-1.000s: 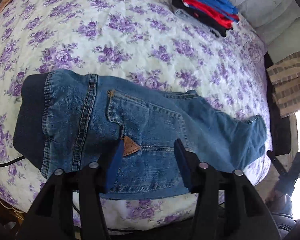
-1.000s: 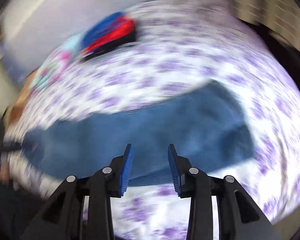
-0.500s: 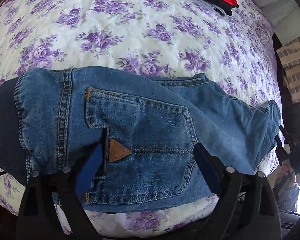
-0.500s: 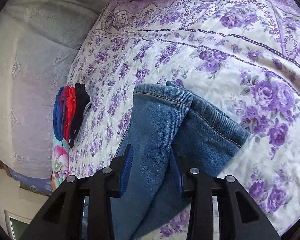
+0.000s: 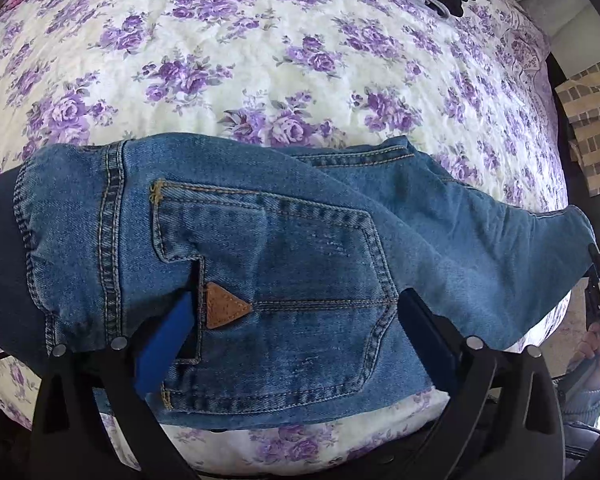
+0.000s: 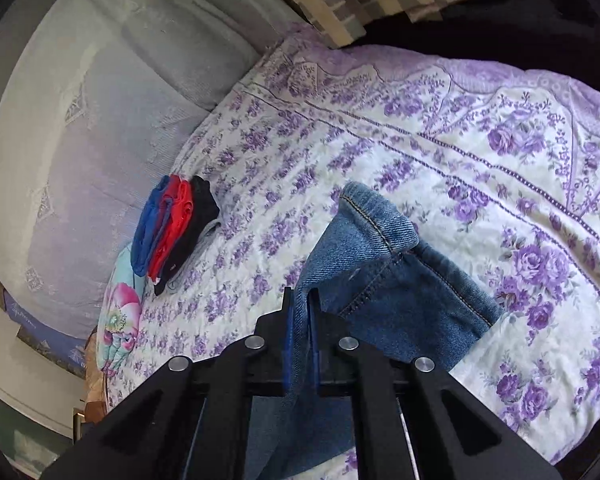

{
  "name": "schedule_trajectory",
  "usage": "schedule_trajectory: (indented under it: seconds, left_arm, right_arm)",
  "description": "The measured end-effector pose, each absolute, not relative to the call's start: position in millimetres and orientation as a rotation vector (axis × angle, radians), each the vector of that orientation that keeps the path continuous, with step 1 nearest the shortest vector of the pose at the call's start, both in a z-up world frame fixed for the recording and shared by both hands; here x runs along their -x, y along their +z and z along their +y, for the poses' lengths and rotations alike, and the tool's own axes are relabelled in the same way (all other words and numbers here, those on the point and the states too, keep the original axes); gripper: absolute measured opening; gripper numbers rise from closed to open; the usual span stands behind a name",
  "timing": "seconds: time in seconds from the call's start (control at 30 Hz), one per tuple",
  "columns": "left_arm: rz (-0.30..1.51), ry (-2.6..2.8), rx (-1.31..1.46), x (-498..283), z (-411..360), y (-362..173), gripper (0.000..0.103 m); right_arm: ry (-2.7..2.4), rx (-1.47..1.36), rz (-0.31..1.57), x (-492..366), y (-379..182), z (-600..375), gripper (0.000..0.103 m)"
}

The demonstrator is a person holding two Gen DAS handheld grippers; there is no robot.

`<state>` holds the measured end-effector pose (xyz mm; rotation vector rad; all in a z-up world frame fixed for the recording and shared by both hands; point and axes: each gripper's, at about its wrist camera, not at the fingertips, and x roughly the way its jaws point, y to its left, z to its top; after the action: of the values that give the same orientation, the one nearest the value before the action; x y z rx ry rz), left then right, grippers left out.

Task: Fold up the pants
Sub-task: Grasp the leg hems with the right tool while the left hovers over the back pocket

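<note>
Jeans (image 5: 284,264), one pair, lie across the near edge of the bedspread (image 5: 228,52), the purple-flowered cover I use as my landmark. They are doubled lengthwise, one leg on the other, with the dark waistband (image 5: 4,272) at one end and two hems at the other. One back pocket faces up, and one small brown triangular patch (image 5: 224,311) sits on it.

My left gripper (image 5: 292,332) points steeply down at the pocket. Its jaws have just been opening and now stand spread wide over the denim, one blue pad (image 5: 168,344) at each side of the pocket, pinching nothing.

My right gripper (image 6: 300,340) is at the leg end, at the bedspread's near edge. Its jaws have just been closing and now clamp a fold of denim between the two pads; I think it takes in both legs, though the pads hide the layers. Beyond it the two hems (image 6: 380,216) lie stacked on the bedspread.

At the far side of the bedspread sits one stack of folded clothes (image 6: 172,232), blue, red and black, with one floral-print piece (image 6: 118,316) beside it.
</note>
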<state>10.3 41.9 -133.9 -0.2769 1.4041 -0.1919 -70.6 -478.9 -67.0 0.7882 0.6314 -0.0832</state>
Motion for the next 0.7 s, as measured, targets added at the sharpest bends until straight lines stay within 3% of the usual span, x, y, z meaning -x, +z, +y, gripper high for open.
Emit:
schedule_trajectory:
  seconds: [0.13,0.3,0.53,0.6,0.67,0.7]
  left_arm:
    - [1.405,-0.194,0.284,-11.1,41.9,-133.9,0.098]
    - [1.406,-0.191,0.278,-9.2,43.3,-133.2,0.098]
    - [1.405,-0.19,0.278,-9.9,42.0,-131.7,0.098]
    - [1.396,-0.186,0.286,-9.0,44.3,-130.5,0.098]
    - [1.394,-0.185,0.295,-8.3,45.6,-130.5,0.098]
    - [1.394,-0.184,0.294,-8.3,45.4,-130.9,0.098]
  right_arm:
    - [-0.138,-0.784,0.667,94.6,-74.4,-489.0,0.006]
    - [-0.236,-0.924,0.823,108.1,-156.2,-507.9,0.007]
    - [-0.193,-0.93,0.807,120.2,-133.0,-518.1,0.014]
    - [-0.199,-0.942,0.785,132.0,-126.6,-523.5,0.024]
    - [-0.205,-0.978,0.761,142.3,-125.6,-528.4,0.057]
    - [-0.205,-0.997,0.749,145.1,-127.1,-530.4,0.058]
